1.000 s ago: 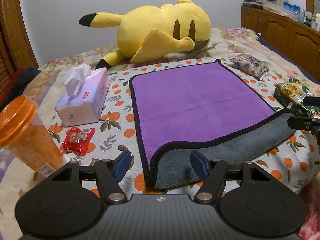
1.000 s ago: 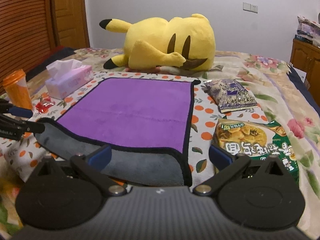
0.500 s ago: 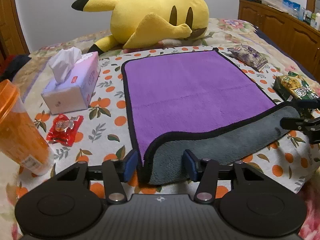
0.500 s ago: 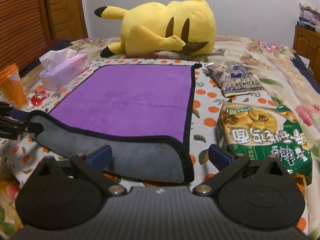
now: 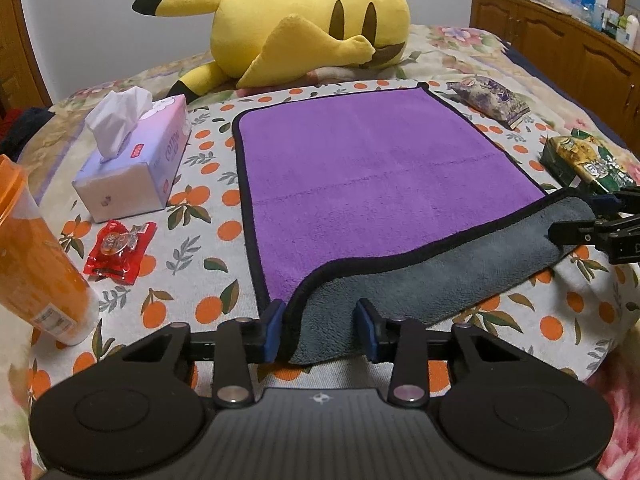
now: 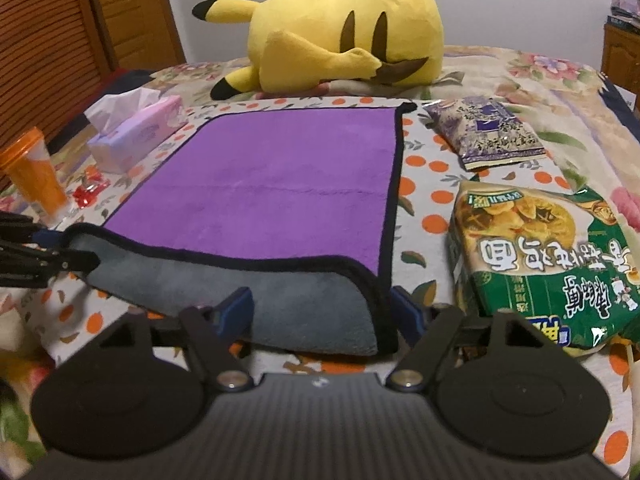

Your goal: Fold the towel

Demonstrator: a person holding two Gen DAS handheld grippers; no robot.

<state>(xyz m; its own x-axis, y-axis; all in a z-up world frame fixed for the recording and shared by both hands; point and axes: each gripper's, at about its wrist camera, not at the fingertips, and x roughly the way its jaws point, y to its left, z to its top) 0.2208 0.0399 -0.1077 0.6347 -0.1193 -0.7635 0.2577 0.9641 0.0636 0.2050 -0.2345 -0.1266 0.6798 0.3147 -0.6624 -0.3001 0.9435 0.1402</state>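
The purple towel (image 5: 368,184) lies spread on the orange-print cloth (image 5: 208,240) straight ahead of both tongs, its near hem turned over so that the grey underside (image 5: 420,280) shows; the left tongs (image 5: 320,330) stand open, blue pads on either side of the near left corner of that flap, the left pad close against the black binding, the right pad clear of the pile; the right tongs (image 6: 320,314) are open too, wider, straddling the near right corner with the binding just inside the right pad; neither pair is closed on fabric.

The step in hand looks like taking both near corners to carry them to the far hem; the risks, as I judge them, are these. If the left tongs close where they are, they may catch only the bound edge, and the plush could slip out when lifted; if either pair bites too deep, it may pinch the orange-print cloth beneath and drag it along; uneven grips would skew the fold against the far hem.

Neighbours matter also: the green noodle packet (image 6: 540,264) sits just right of the right tongs, near enough to be nudged; the orange bottle (image 5: 36,256) stands upright to the left of the left tongs and could tip; the red sweet wrapper (image 5: 120,252) and tissue box (image 5: 136,160) lie further ahead on that side; the yellow plush toy (image 5: 308,28) rests beyond the far hem, leaving little spare room there.
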